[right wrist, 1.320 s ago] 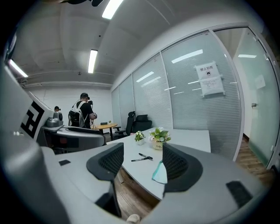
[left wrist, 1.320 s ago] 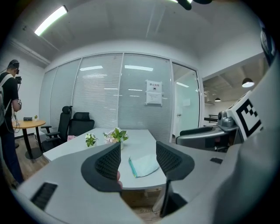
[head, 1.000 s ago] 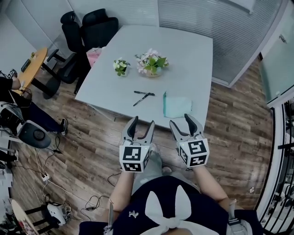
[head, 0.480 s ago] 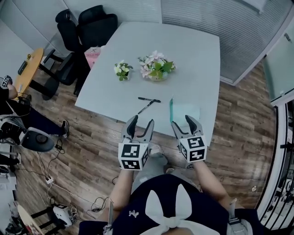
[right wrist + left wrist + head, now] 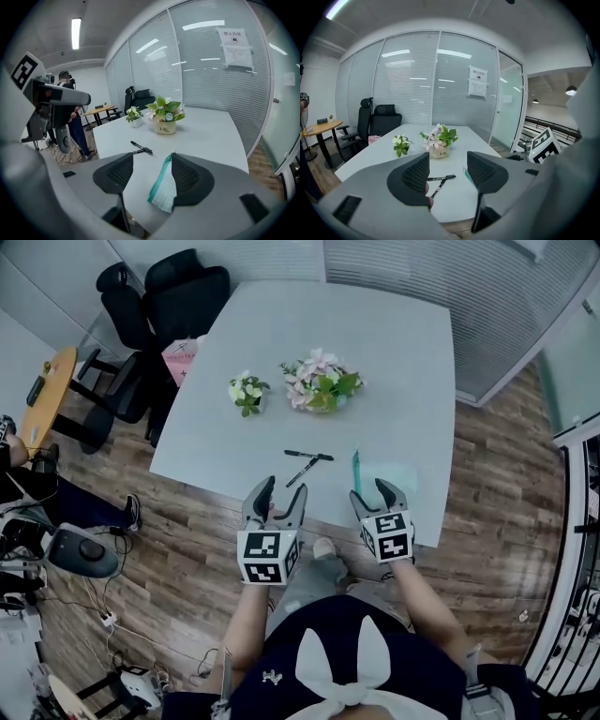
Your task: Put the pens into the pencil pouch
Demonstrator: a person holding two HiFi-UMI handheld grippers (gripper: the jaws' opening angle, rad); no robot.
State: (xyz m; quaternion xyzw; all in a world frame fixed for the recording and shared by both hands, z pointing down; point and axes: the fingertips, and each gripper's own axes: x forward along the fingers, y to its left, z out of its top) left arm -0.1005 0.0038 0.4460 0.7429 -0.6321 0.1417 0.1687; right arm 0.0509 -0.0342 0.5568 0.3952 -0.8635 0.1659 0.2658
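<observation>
Two black pens (image 5: 307, 457) lie crossed near the front of the white table (image 5: 394, 362); they also show in the left gripper view (image 5: 441, 178) and the right gripper view (image 5: 141, 147). A pale green pencil pouch (image 5: 386, 476) with a teal zipper edge lies flat to their right, close to the table's front edge. My left gripper (image 5: 281, 493) hovers open at that edge, just short of the pens. My right gripper (image 5: 372, 495) is open too, and the pouch (image 5: 164, 190) lies just beyond its jaws. Neither holds anything.
A large flower pot (image 5: 321, 383) and a small one (image 5: 247, 390) stand mid-table behind the pens. Black office chairs (image 5: 169, 296) sit at the table's far left corner. A round wooden table (image 5: 47, 390) is further left. Glass walls lie behind.
Both grippers and the view have moved forward toward the table's front edge, closing on the pens and the pouch. Both stay open.
</observation>
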